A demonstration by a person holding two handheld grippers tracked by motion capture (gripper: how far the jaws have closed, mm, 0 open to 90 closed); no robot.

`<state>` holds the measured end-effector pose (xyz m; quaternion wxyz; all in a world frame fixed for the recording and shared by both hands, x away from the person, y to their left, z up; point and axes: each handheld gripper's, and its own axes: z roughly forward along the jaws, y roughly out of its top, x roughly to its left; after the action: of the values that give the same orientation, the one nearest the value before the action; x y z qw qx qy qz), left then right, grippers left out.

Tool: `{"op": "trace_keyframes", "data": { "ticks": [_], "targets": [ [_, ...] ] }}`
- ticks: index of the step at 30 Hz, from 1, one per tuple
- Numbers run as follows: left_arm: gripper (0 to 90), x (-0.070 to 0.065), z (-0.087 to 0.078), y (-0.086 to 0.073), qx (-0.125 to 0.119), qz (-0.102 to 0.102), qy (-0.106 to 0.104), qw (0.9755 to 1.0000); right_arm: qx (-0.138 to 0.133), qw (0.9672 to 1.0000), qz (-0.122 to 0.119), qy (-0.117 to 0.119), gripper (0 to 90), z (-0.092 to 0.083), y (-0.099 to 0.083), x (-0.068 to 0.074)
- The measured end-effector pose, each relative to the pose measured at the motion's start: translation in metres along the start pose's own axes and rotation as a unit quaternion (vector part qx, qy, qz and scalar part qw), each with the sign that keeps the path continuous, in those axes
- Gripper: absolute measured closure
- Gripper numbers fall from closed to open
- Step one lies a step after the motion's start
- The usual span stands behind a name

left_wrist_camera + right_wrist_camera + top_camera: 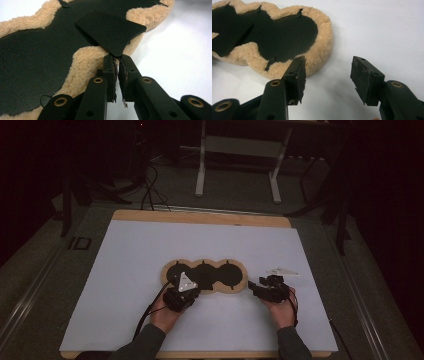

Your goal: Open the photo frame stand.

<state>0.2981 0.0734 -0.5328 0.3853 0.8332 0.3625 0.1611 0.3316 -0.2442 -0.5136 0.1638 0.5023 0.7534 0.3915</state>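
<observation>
Black flap [110,31] of a fleece-edged mat [85,62] is pinched at its edge by the left tongs [117,65]; the right tongs [328,75], spread wide, hover just beside the mat.

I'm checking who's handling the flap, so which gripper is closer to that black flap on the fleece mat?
Left. The left gripper is shut on the black flap's corner, lifting it off the fleece mat. The right gripper hangs open beside the mat's end.

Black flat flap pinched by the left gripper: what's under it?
Under the raised black flap lie the black lobed pad and its tan fleece border. The stretch directly beneath it is hidden.
</observation>
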Motion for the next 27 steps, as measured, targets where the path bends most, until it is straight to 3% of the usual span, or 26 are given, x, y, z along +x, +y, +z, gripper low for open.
{"op": "trace_keyframes", "data": {
  "ticks": [18, 27],
  "targets": [
    [85.0, 0.001, -0.006, 0.008, -0.018, -0.004, 0.005, 0.9998, 0.0, 1.0, 0.0, 0.0, 45.1, 0.0, -0.001, 0.0],
    [85.8, 0.009, -0.009, 0.02, -0.042, -0.029, 0.003, 0.9987, 0.002, 1.0, -0.003, -0.003, 45.1, 0.001, -0.001, 0.0]
  ]
}}
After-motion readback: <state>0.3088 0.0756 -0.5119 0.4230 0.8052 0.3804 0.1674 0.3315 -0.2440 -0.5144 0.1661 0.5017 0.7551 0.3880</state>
